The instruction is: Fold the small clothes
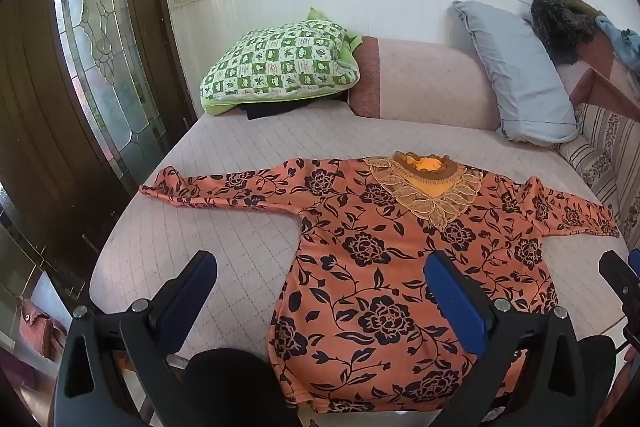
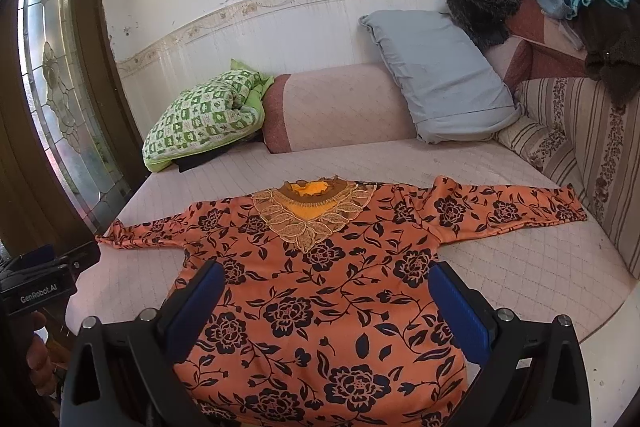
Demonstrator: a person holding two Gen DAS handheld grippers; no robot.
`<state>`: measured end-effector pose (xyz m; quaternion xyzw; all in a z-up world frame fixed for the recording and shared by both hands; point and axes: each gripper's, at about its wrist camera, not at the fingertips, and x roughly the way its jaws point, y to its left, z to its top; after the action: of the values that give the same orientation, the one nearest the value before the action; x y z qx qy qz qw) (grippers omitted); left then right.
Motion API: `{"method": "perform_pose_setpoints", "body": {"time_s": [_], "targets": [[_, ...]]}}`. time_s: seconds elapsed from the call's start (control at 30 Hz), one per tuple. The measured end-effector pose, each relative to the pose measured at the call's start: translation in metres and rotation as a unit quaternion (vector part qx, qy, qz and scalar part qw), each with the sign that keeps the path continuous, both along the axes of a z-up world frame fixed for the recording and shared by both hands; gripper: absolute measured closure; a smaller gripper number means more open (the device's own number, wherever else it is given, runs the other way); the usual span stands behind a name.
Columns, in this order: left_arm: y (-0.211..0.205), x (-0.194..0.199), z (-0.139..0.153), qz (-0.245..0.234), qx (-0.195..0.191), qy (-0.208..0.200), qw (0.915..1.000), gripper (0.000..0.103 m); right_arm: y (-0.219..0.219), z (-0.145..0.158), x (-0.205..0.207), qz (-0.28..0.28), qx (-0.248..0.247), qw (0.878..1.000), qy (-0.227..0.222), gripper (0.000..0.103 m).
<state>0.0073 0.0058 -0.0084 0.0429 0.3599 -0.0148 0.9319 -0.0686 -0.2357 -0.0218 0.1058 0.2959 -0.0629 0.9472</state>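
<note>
One orange flowered blouse (image 1: 384, 267) lies flat on the bed (image 1: 208, 235), sleeves spread toward both side edges, collar toward the far edge. Two pillows, one green (image 1: 276, 63) and one grey (image 1: 516, 75), lean at the far edge. The left gripper (image 1: 320, 287) and right gripper (image 2: 324, 291) hang above the hem, jaws apart, holding nothing.

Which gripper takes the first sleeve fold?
Probably left. The left gripper, open, hangs nearer the blouse's left sleeve; the right gripper, also open, sits over the body.
</note>
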Motion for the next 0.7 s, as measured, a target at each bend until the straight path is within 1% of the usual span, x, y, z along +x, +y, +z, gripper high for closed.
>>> {"method": "perform_pose_setpoints", "body": {"time_s": [0.7], "targets": [[-0.0010,-0.0005,-0.0056,0.002,0.001,0.003,1.0000,0.000,0.0004,-0.0031,0.0029,0.002,0.001,1.000,0.008,0.000]]}}
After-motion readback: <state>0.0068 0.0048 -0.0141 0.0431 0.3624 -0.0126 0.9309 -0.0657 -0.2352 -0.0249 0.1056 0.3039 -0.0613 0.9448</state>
